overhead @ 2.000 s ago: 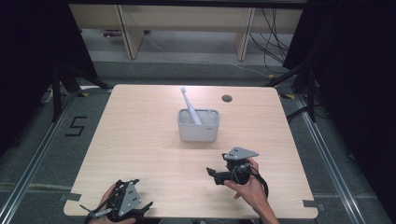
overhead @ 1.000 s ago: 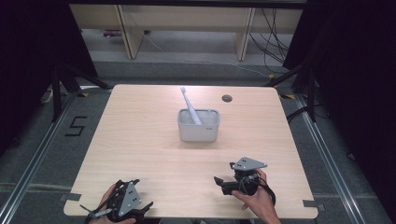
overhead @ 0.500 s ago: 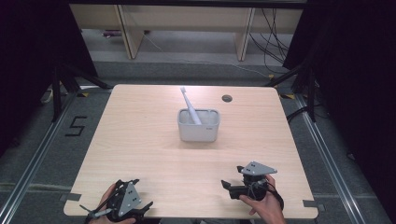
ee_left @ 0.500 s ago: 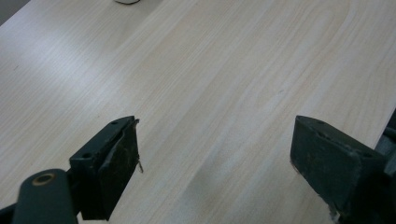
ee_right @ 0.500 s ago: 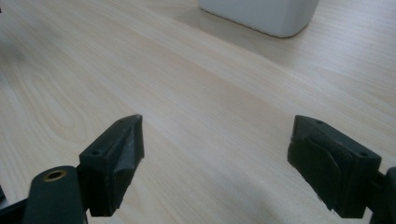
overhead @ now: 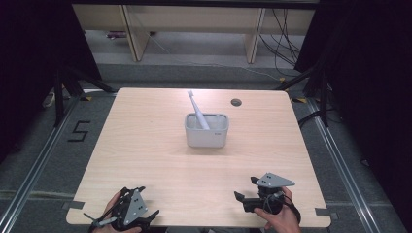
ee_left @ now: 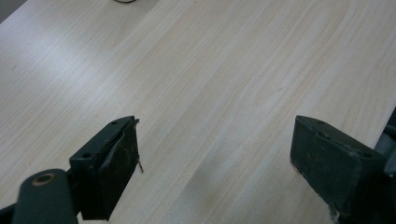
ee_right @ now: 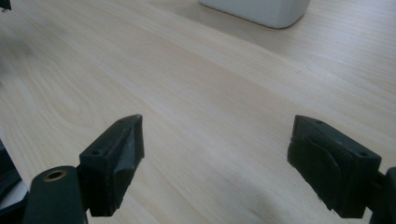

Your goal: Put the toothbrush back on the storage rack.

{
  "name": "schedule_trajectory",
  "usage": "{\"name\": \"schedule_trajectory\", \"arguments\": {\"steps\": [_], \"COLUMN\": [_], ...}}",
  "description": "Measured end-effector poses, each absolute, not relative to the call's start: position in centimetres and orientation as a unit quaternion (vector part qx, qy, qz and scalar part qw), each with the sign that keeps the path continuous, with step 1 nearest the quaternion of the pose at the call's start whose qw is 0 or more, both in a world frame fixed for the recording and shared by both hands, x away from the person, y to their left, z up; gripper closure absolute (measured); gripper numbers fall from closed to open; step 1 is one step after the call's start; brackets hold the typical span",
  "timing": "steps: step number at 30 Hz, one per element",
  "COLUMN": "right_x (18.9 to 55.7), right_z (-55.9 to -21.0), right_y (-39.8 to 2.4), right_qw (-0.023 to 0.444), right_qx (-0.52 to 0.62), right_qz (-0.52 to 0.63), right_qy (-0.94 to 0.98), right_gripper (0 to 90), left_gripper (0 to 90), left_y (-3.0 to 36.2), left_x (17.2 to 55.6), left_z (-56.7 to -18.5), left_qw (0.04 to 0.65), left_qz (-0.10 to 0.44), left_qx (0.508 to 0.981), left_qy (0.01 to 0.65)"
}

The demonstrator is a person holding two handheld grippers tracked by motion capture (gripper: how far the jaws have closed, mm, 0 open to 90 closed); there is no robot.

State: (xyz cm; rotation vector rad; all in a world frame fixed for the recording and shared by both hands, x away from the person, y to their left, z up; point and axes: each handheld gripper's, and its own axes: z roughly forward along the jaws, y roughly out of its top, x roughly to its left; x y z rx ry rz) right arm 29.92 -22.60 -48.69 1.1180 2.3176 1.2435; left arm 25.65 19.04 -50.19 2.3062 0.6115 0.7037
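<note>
Down at the near left corner of the table [overhead: 145,145], the left gripper [overhead: 127,213] sits low over the wood in the person's left hand [overhead: 112,204], and its jaws are spread wide with nothing between them, just bare light woodgrain showing in the gap in the left gripper view [ee_left: 215,158]. Way out ahead of those jaws, a sliver of something pale peeks in at the far edge of that view, too cut off to say what it is. Moving toward the middle, a white rectangular bin [overhead: 206,130] stands on the table well ahead of both sets of jaws, and a white toothbrush-looking stick [overhead: 197,109] leans in it, tilted back and to the left with its top poking up past the rim. Behind that and a bit right there's a small dark round hole [overhead: 236,102] in the tabletop. Over on the right, the right gripper [overhead: 248,194] is held near the front edge by the right hand [overhead: 279,218], jaws also spread wide and empty, pointing left-ish; in the right gripper view [ee_right: 215,163] the bin's bottom sits ahead of the jaws and off to their right side.
</note>
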Motion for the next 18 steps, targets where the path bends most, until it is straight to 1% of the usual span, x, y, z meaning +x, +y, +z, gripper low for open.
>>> {"name": "schedule_trajectory", "arguments": {"steps": [4,5,6,7,9,11,12,13,15,16,17,18], "right_x": [29.6,29.5,29.5,29.4,29.4,29.4,29.3,29.3,29.2,29.3,29.1,29.0], "right_z": [-48.6,-48.6,-48.6,-48.6,-48.7,-48.8,-48.8,-48.7,-48.8,-49.0,-48.9,-48.9], "right_y": [-23.1,-23.1,-23.3,-23.3,-23.6,-23.7,-23.7,-23.8,-23.8,-23.7,-23.7,-23.5], "right_qw": [0.15,0.141,0.147,0.135,0.142,0.135,0.136,0.14,0.129,0.123,0.13,0.123], "right_qx": [0.392,0.398,0.393,0.402,0.395,0.398,0.4,0.393,0.394,0.384,0.389,0.395], "right_qz": [0.421,0.424,0.423,0.425,0.422,0.422,0.425,0.423,0.429,0.433,0.426,0.423], "right_qy": [0.804,0.801,0.803,0.8,0.804,0.803,0.801,0.804,0.802,0.806,0.807,0.806], "right_gripper": [18.9,18.9,18.8,18.6,17.5,16.7,16.3,16.1,16.0,16.0,16.0,16.0], "left_gripper": [14.9,14.9,14.9,14.9,14.9,14.9,14.9,14.9,14.9,14.9,14.9,14.9], "left_y": [19.0,19.0,19.0,19.0,19.0,19.0,19.1,19.1,19.1,19.0,19.0,19.1], "left_x": [25.6,25.6,25.6,25.6,25.6,25.6,25.6,25.6,25.6,25.6,25.6,25.6], "left_z": [-50.3,-50.3,-50.3,-50.3,-50.2,-50.3,-50.1,-50.1,-50.1,-50.3,-50.3,-50.1], "left_qw": [0.325,0.325,0.325,0.325,0.322,0.324,0.311,0.311,0.311,0.324,0.32,0.312], "left_qz": [0.27,0.273,0.273,0.273,0.266,0.27,0.27,0.27,0.27,0.271,0.272,0.27], "left_qx": [0.876,0.875,0.875,0.875,0.878,0.876,0.883,0.883,0.883,0.876,0.877,0.883], "left_qy": [0.234,0.234,0.234,0.234,0.233,0.233,0.224,0.224,0.225,0.233,0.232,0.225]}}
